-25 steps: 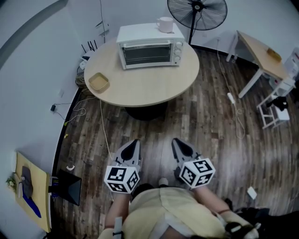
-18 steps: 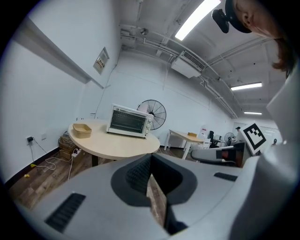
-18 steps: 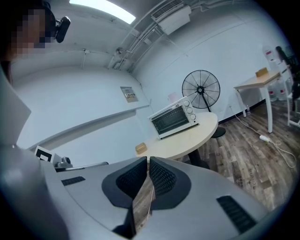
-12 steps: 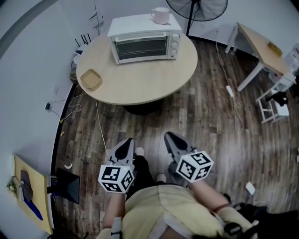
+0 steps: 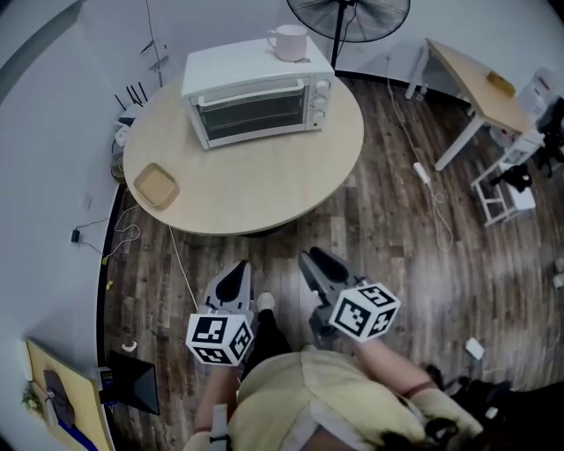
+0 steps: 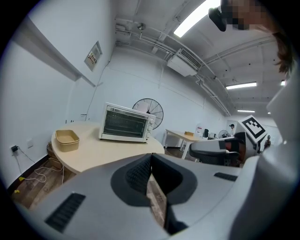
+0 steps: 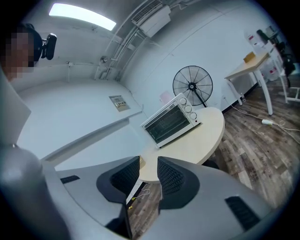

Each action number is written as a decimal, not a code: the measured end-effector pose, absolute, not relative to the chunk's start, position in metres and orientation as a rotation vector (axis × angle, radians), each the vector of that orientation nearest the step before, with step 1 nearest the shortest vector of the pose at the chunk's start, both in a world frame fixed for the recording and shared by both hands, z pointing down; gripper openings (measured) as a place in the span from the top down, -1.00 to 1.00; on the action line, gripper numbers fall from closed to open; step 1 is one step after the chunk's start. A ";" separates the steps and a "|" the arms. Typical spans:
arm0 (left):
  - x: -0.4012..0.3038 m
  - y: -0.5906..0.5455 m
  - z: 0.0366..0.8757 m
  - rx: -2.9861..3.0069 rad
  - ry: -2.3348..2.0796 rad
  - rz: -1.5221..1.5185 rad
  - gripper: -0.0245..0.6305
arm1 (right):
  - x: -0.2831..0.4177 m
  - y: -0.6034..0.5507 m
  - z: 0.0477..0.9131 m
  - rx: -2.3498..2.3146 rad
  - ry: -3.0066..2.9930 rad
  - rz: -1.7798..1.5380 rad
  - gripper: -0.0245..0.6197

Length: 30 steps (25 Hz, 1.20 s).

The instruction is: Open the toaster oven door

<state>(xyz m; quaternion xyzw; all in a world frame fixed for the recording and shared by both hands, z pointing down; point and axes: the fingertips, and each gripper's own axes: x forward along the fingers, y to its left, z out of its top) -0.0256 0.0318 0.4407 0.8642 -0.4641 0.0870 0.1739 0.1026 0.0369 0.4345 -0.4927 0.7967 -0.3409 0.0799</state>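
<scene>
A white toaster oven [image 5: 254, 95] with its glass door closed stands at the far side of a round wooden table [image 5: 264, 181]; it also shows in the left gripper view [image 6: 125, 123] and the right gripper view [image 7: 171, 122]. A pink mug [image 5: 287, 41] sits on top of it. Both grippers hover low over the floor, well short of the table. My left gripper [image 5: 235, 274] is shut with nothing in it. My right gripper [image 5: 312, 262] has its jaws opening, a gap between the pads [image 7: 170, 178] and nothing held.
A tan shallow tray [image 5: 156, 185] lies at the table's left edge. A standing fan [image 5: 347, 19] is behind the oven. A second table [image 5: 469, 75] and a white stool [image 5: 505, 189] stand at the right. Cables [image 5: 181, 255] trail on the wooden floor.
The view has closed in on the table, which now sits lower and more to the left in the head view. The right gripper's jaws have parted.
</scene>
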 end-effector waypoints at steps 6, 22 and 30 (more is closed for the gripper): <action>-0.049 -0.023 0.439 2.463 -1.334 0.263 0.92 | 0.090 -0.025 0.417 -1.447 2.297 -1.068 0.53; -0.114 -0.127 0.434 2.479 -1.326 0.261 0.92 | 0.042 -0.149 0.401 -1.477 2.126 -1.106 0.50; -0.119 -0.157 0.431 2.460 -1.363 0.245 0.92 | 0.052 -0.185 0.397 -1.480 2.080 -1.117 0.50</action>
